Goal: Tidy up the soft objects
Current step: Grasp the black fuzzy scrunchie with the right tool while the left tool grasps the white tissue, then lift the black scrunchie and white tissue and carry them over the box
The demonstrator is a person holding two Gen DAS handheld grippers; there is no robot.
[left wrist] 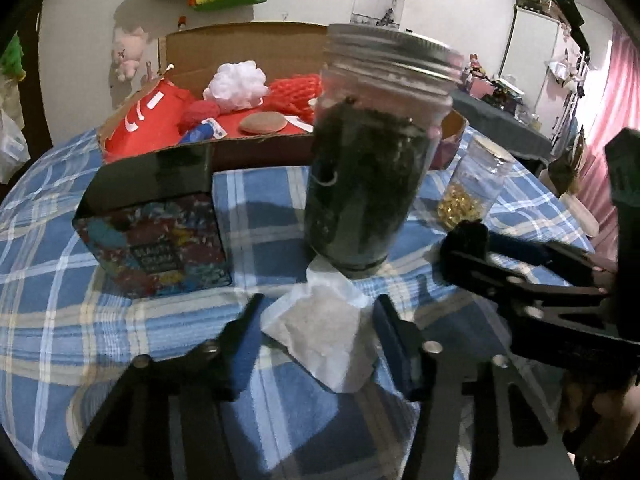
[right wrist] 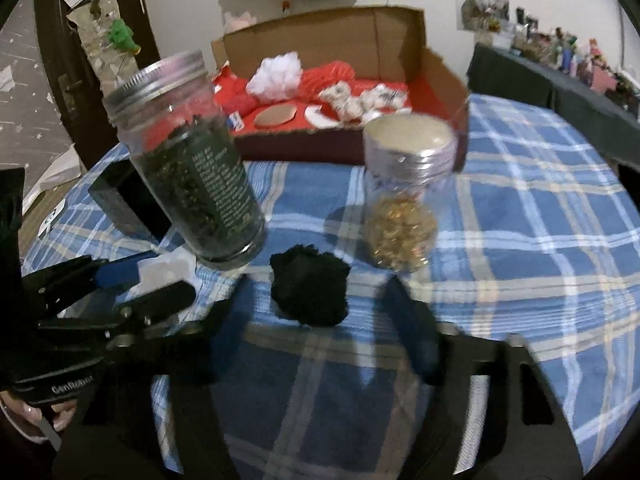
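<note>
A folded white tissue [left wrist: 320,340] lies on the blue plaid cloth [left wrist: 60,280] between the fingers of my left gripper [left wrist: 316,306], and the pads sit against both of its edges. From the right wrist view the left gripper [right wrist: 160,284] also shows the tissue [right wrist: 160,268] bunched between its fingers. A black fluffy ball [right wrist: 308,292] rests on the cloth inside my right gripper [right wrist: 316,300], whose fingers stand apart from it on both sides. In the left wrist view the ball [left wrist: 464,236] sits at the right gripper's [left wrist: 468,248] tips.
Just behind the tissue stands a glass jar of dark leaves [left wrist: 368,160], beside a small jar of gold bits [right wrist: 404,208] and a black printed box [left wrist: 156,232]. An open cardboard box [right wrist: 360,32] at the back holds a white puff [right wrist: 276,74] and red mesh [left wrist: 296,90].
</note>
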